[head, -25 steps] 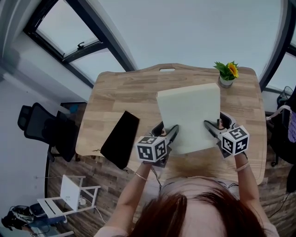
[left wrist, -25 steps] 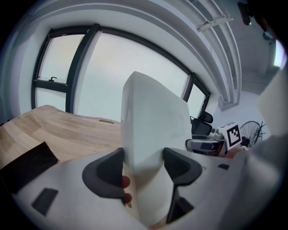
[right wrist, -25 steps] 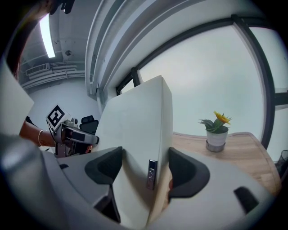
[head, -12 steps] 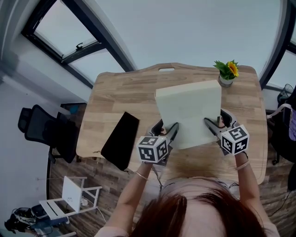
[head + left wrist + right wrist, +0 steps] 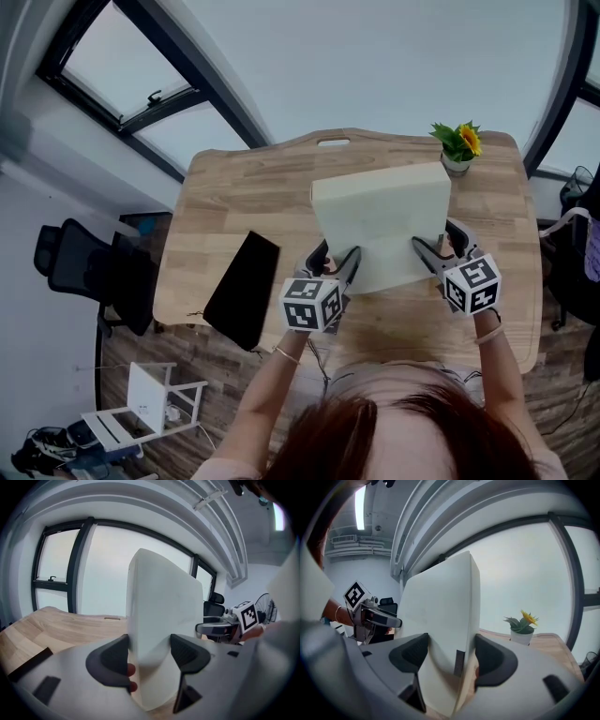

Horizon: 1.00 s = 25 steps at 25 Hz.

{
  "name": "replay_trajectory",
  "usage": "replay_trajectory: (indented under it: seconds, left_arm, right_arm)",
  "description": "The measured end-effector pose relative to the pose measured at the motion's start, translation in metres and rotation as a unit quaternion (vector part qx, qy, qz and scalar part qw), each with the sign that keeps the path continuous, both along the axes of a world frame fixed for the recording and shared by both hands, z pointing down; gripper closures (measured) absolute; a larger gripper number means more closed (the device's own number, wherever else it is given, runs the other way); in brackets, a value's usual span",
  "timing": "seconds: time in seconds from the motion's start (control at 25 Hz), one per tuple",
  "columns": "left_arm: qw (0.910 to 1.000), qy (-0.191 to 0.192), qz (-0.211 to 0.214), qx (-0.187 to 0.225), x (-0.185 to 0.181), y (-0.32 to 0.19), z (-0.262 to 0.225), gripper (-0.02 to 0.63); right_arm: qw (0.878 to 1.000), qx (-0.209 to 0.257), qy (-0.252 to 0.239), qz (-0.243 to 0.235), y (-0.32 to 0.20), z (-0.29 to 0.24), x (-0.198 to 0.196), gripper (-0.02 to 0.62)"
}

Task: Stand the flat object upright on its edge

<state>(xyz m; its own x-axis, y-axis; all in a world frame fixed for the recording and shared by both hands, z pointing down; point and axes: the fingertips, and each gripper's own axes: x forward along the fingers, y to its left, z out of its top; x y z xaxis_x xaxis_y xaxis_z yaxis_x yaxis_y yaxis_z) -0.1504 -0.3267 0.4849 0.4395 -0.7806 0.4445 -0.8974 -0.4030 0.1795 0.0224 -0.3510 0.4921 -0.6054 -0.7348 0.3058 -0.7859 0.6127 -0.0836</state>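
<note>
The left tongs [image 5: 336, 260] and right tongs [image 5: 439, 242] each clamped a side of the cream board [image 5: 380, 211], which stood tilted above the counter [image 5: 234, 187].

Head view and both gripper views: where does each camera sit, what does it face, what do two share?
Head view: on the person's head, facing down at the table; hair and forearms show.
Left gripper view: on the left gripper, facing along its jaws, shut on the cream board.
Right gripper view: on the right gripper, likewise gripping the board's other edge.
Shared: all three show the board.
</note>
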Motion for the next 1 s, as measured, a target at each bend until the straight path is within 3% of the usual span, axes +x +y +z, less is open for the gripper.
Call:
replay_trajectory:
  seconds: [1.0]
  left_arm:
    - [0.9975, -0.043, -0.007, 0.056, 0.002, -0.014, 0.004, 0.328]
  right_arm:
    - [0.998, 0.036, 0.042, 0.035, -0.009, 0.004, 0.004, 0.295]
